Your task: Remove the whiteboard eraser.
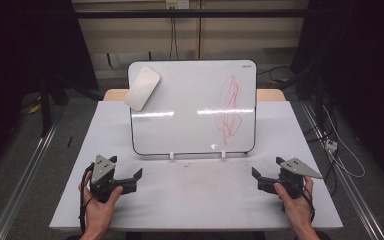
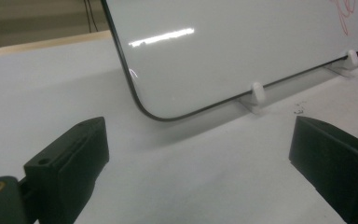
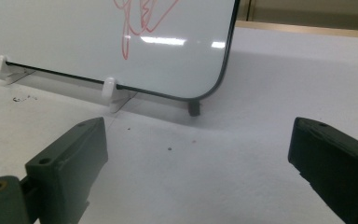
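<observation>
Whiteboard [image 1: 190,107] stands propped upright at mid-counter [image 1: 195,200], leaning back on two white clips [image 1: 172,156]. Red scribble [image 1: 230,107] on its right half; white eraser [image 1: 142,88] stuck at top-left corner. L gripper [image 1: 132,181] rests on counter near front-left, R gripper [image 1: 260,180] front-right, each in a hand, both well apart from board. Both jaws wide, nothing btwn them. Both gripper views look at board's bottom corners.

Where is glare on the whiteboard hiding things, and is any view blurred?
High view: two bright glare streaks cross the propped white whiteboard mid-height, touching the red scribble. Left gripper view: one streak near the top, board edge soft. Right gripper view: glare patches under the scribble; near jaws blurred.
</observation>
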{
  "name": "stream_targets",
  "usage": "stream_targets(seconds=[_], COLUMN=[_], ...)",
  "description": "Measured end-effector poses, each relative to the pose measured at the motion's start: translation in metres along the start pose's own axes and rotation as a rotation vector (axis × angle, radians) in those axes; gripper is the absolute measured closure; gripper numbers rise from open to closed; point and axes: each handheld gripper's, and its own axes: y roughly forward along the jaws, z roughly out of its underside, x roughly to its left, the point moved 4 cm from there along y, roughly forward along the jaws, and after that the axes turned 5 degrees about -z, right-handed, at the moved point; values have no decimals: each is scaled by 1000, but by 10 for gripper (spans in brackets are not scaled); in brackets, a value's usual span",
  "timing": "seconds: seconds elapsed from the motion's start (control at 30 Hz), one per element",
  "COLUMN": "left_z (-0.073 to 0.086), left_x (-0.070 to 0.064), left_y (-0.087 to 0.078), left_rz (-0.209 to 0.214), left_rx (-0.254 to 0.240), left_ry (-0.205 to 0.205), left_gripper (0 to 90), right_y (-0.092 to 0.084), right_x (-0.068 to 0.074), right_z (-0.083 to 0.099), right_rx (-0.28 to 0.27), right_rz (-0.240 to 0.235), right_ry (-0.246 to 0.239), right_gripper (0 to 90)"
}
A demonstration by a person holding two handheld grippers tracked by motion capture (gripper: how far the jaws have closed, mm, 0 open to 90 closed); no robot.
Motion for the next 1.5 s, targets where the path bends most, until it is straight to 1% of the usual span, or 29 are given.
stream_targets(seconds=[0.1,0.13,0.17,0.2,0.23,0.27,0.33,0.37,0.4,0.43,0.47,0.5,0.57,0.6,0.63,0.67,0.73,0.83,0.87,0.97,1.03,1.1,1.17,1.2,1.23,1.3,1.4,1.43,1.5], left_z=[-1,-1,-2,-3,-3,-4,-4,-4,-5,-6,-7,-8,-10,-11,-12,-14,-19,-28,-30,-35,-39,-43,-49,-52,-55,-60,-67,-68,-72], left_x=[-2,-3,-4,-5,-6,-6,-7,-7,-7,-7,-8,-10,-11,-11,-10,-10,-6,-3,-2,0,3,5,6,6,6,7,9,10,11], left_y=[1,1,1,1,1,2,2,2,3,4,6,7,9,11,11,12,12,13,13,15,17,18,19,19,20,24,28,28,30], left_rz=[8,15,11,11,32,43,40,38,36,37,44,49,59,62,63,61,62,53,49,59,60,44,35,26,36,36,52,45,53], left_rx=[2,0,-3,-15,-21,-17,-17,-13,-7,12,28,34,31,40,40,30,28,2,2,-3,8,5,0,-2,-16,-13,-28,-30,-26], left_ry=[5,15,26,35,35,35,47,53,44,41,51,57,62,71,72,67,66,79,80,59,62,58,67,81,92,96,66,65,75], left_gripper=[65,65,65,65,65,65,63,63,62,62,62,62,64,64,64,64,64,65,64,64,64,65,65,65,58,32,33,33,53], right_y=[0,0,0,0,0,0,0,0,0,0,0,1,1,1,1,1,2,3,4,6,7,7,7,7,7,8,8,8,7], right_x=[0,0,0,0,1,1,2,2,2,2,2,1,0,0,0,-1,-1,-2,-2,0,0,0,0,-1,0,0,-1,-1,0], right_z=[0,0,0,1,1,1,0,0,0,1,1,1,1,1,1,1,2,3,3,3,4,3,3,3,3,3,3,3,3], right_rx=[2,1,5,13,15,15,4,4,8,11,11,11,24,24,24,24,28,38,46,53,55,55,56,56,56,55,55,55,51], right_rz=[-6,-9,-16,-32,-37,-34,-33,-35,-35,-33,-31,-30,-24,-20,-16,-16,-17,-13,-14,-20,-24,-24,-24,-23,-24,-25,-25,-25,-29], right_ry=[0,2,3,6,10,9,2,-1,-3,1,1,0,-10,-18,-14,-14,-17,-22,-24,-26,-34,-35,-30,-31,-31,-30,-29,-30,-28], right_gripper=[47,47,54,61,62,58,54,53,53,53,53,53,53,53,53,53,53,54,54,54,54,54,54,54,55,55,55,58,64])
